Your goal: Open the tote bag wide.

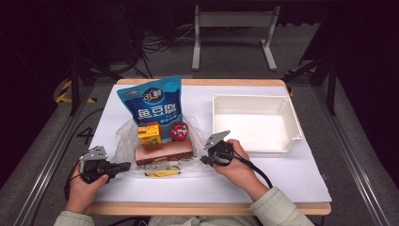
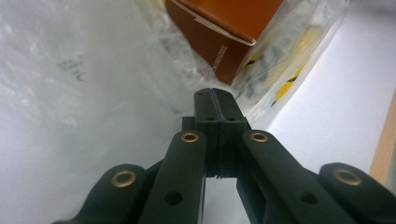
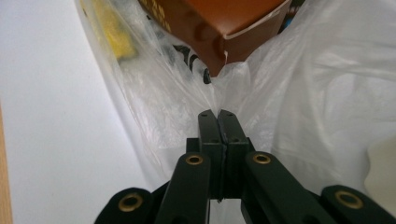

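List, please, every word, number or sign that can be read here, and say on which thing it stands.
"鱼豆腐": large white characters on the blue bag.
Round logo above them: too blurred to read.
Print on the orange carton, red tin, brown box and plastic bag: too small or blurred.
"4": painted on the floor.

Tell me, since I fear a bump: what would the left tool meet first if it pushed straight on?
Probably the clear plastic bag at the left tool tips, then the brown box inside it; depth is unclear.
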A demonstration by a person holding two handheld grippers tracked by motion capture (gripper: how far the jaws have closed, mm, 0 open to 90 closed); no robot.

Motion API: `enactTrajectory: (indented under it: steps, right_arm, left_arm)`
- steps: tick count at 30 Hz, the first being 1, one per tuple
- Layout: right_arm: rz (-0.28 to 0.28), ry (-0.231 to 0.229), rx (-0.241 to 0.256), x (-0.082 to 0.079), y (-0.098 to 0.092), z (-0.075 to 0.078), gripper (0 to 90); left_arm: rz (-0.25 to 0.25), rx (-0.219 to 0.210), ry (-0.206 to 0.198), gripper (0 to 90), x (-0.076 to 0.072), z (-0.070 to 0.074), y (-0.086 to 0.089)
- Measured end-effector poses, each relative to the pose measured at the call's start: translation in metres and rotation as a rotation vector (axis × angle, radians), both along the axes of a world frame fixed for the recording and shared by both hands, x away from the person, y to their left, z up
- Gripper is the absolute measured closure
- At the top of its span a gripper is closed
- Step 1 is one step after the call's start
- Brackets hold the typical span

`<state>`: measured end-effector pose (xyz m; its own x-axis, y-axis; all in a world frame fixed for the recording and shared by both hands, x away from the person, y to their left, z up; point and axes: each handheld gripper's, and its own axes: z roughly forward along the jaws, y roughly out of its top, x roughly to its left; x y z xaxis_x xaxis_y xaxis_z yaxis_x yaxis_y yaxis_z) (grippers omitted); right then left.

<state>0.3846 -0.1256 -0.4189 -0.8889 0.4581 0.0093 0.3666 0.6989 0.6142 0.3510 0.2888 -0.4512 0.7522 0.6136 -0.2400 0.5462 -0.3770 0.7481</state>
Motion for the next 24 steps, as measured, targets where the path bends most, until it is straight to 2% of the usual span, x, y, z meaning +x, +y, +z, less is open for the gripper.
enactTrajectory:
  steps: [6, 10, 11, 14, 19, 21, 22, 23, 24]
  right_arm:
    - [-0.006, 0.060, 0.000, -0.001, -0.006, -0.012, 90.0]
    - [-0.008, 0.062, -0.002, -0.002, -0.004, -0.013, 90.0]
    - [-0.007, 0.061, -0.002, -0.003, -0.004, -0.013, 90.0]
    - [-0.010, 0.062, -0.001, -0.002, -0.004, -0.013, 90.0]
    - [-0.008, 0.059, -0.002, -0.003, -0.003, -0.013, 89.9]
    - [-0.004, 0.058, -0.003, -0.002, -0.003, -0.013, 89.9]
    - [-0.004, 0.058, -0.003, -0.002, -0.003, -0.013, 89.9]
    - [-0.003, 0.057, -0.004, -0.002, -0.003, -0.013, 90.0]
    - [-0.002, 0.056, -0.004, -0.002, -0.002, -0.013, 89.9]
  left_arm:
    - [0.017, 0.010, 0.013, 89.8, 0.002, -0.002, 0.000]
    - [0.021, 0.001, 0.008, 89.7, 0.001, -0.001, 0.002]
    - [0.028, -0.013, -0.004, 89.5, -0.001, 0.002, 0.003]
    - [0.054, -0.044, -0.055, 78.3, -0.006, 0.013, 0.005]
    - [0.107, -0.092, -0.177, 65.2, -0.016, 0.041, 0.009]
    - [0.139, -0.107, -0.212, 62.7, -0.018, 0.050, 0.010]
    - [0.139, -0.107, -0.212, 60.8, -0.018, 0.050, 0.010]
    - [0.172, -0.106, -0.234, 60.8, -0.016, 0.054, 0.010]
    - [0.208, -0.105, -0.240, 57.7, -0.014, 0.056, 0.010]
